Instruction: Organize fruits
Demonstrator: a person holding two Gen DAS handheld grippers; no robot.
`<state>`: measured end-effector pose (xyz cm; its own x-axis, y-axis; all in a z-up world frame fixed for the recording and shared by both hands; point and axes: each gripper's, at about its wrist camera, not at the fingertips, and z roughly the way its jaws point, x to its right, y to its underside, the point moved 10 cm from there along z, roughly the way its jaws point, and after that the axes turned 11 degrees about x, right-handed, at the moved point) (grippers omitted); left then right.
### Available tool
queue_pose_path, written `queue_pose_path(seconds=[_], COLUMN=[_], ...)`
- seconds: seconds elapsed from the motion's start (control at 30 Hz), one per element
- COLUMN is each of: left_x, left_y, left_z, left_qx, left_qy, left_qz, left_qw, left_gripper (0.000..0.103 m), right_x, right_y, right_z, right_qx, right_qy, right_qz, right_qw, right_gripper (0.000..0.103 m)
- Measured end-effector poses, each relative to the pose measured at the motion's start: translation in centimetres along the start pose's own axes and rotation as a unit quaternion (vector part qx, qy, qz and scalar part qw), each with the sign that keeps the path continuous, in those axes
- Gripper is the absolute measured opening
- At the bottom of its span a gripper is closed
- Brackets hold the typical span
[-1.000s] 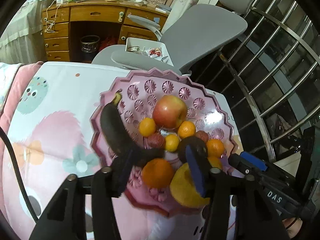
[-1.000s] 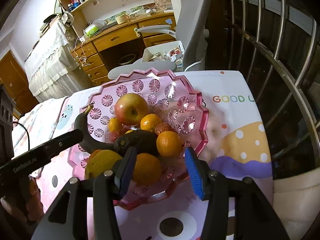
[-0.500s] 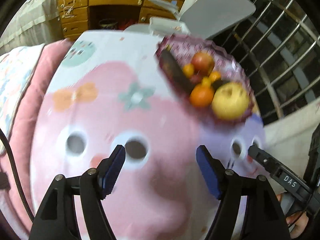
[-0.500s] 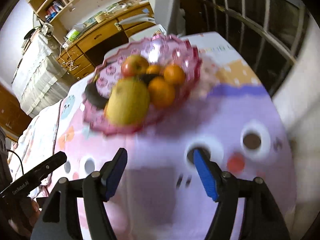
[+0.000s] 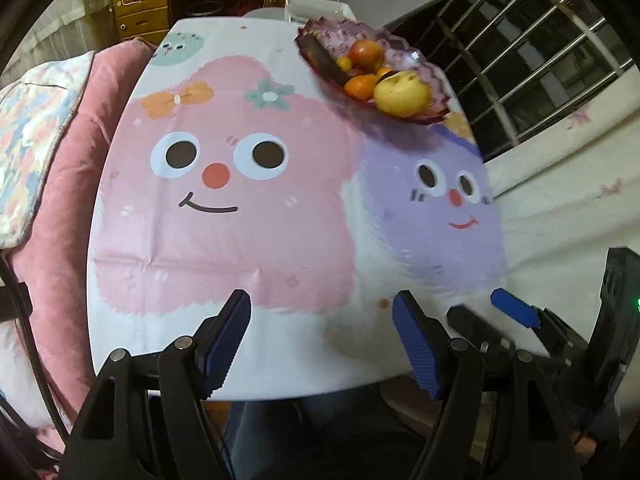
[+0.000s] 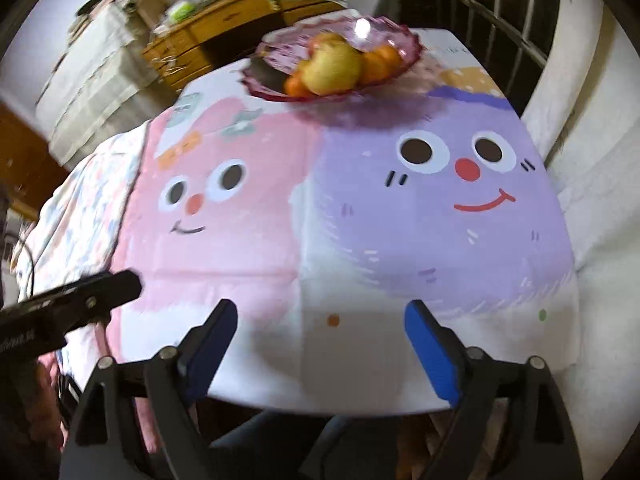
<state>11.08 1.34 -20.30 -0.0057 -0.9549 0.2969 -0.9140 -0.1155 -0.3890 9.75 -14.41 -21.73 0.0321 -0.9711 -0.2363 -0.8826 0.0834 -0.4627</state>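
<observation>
- Fruit bowl [image 5: 430,74], formerly right under both grippers, now sits at the table's [image 5: 304,344] far edge, holding all fruit.
- Left gripper [image 5: 320,332]: wider than before, empty.
- Right gripper [image 6: 320,336]: jaws opening, nothing between them.

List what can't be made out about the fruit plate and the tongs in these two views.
- Fruit count: in the right wrist view, motion blur smears the pink plate, and the big yellow fruit hides those behind.
- Dark fruit: left wrist view, too small to identify.
- Left tongs and right tongs, the right still opening: empty; handles cut off by the bottom edge.
</observation>
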Motion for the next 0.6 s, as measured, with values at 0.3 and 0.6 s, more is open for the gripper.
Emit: queue_pose_path(seconds=[0.3,0.6], left_x=[5.3,9.0], left_y=[-2.4,-2.2], left_z=[-6.6,-11.2], left_qx=[0.043,0.108], left_qy=[-0.023,-0.057], left_qz=[0.055,0.094], left_qw=[0.9973,0.9881], left_gripper=[0.08,0.084], right_x=[-0.9,2.3], right_y=[-2.5,-2.6], right_z=[-8.9,-15.2], right_qx=[0.048,0.066], right_qy=[-0.022,0.016], right_qz=[-0.054,0.015], right_qw=[0.997,0.998], right_gripper=[0.097,0.098])
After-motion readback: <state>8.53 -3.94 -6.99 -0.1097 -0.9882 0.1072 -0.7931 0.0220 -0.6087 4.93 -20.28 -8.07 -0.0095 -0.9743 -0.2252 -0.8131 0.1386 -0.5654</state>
